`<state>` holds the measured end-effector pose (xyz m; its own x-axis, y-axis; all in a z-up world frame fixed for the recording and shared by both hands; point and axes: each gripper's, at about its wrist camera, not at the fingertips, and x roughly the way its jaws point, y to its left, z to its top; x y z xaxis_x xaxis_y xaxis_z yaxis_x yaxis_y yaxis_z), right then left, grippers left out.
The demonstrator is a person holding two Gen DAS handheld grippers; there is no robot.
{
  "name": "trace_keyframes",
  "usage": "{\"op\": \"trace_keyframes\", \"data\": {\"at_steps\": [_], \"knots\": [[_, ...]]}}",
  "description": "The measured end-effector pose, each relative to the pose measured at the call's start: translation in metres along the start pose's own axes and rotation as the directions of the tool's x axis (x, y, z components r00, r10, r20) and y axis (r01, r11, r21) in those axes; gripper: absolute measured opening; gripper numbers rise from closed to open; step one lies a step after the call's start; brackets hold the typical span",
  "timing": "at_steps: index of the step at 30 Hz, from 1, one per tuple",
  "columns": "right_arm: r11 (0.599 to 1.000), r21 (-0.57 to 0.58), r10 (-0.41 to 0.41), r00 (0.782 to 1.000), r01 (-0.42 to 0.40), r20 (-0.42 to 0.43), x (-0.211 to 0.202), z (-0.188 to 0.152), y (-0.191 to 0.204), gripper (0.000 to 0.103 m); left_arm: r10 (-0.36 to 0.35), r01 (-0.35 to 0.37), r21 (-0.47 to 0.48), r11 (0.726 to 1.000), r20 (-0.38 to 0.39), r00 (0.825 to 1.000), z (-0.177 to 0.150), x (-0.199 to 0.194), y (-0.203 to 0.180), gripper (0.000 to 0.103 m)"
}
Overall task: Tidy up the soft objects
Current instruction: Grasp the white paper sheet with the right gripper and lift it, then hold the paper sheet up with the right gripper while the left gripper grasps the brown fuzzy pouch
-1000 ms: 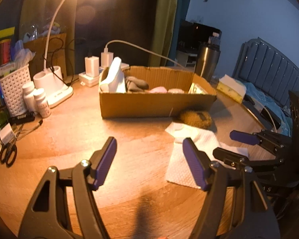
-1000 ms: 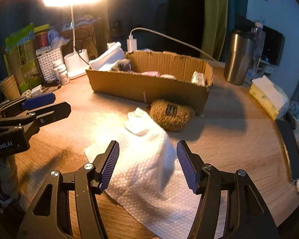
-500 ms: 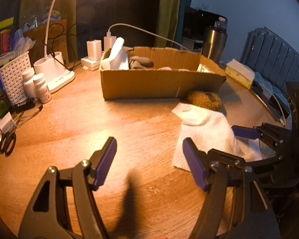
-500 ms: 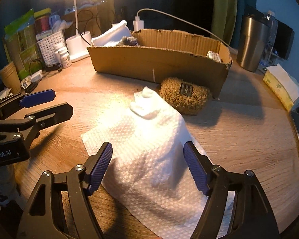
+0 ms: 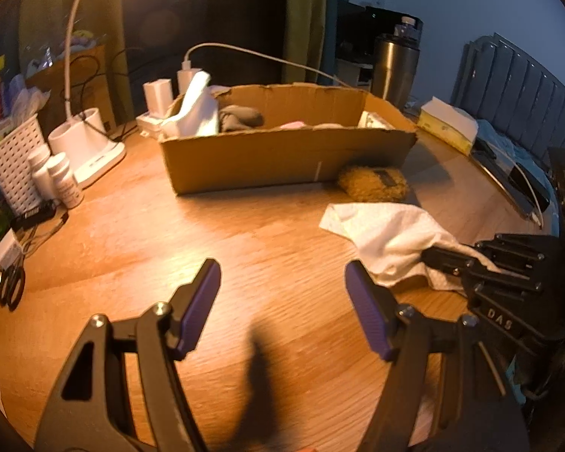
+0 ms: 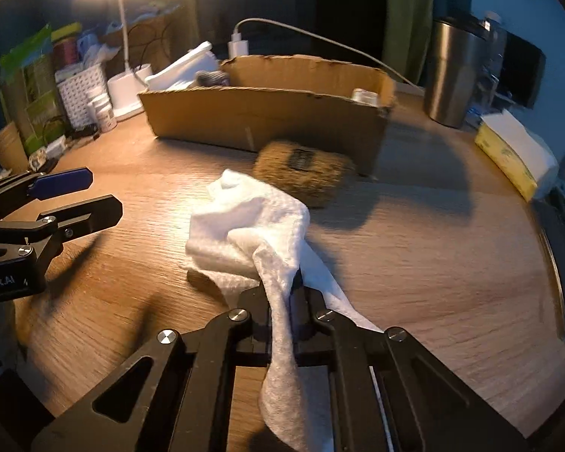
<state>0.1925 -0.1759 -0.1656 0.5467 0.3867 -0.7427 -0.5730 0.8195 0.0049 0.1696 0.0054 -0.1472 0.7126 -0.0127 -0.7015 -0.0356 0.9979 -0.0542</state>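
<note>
A white cloth lies crumpled on the wooden table, in front of a brown fuzzy pad. My right gripper is shut on the cloth's near edge, which drapes over its jaws; it also shows in the left wrist view, with the cloth bunched ahead of it. My left gripper is open and empty above bare table, left of the cloth. The cardboard box behind holds a white cloth, a grey item and pink items.
A lamp base, a white basket and pill bottles stand at the left. A steel tumbler and a tissue pack stand at the right. A phone lies near the table's right edge.
My right gripper has closed on the white cloth and bunched it up from lying flat. My left gripper stays open in about the same place.
</note>
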Motion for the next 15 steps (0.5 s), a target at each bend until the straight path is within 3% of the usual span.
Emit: {"op": "trace_keyframes", "data": {"at_steps": [15], "knots": [[0.990,0.144,-0.020,0.993,0.003,0.117,-0.034,-0.003,-0.075,0.007,-0.038,0.039,0.082,0.996,-0.010,0.999,0.031,0.028,-0.054,0.070]]}}
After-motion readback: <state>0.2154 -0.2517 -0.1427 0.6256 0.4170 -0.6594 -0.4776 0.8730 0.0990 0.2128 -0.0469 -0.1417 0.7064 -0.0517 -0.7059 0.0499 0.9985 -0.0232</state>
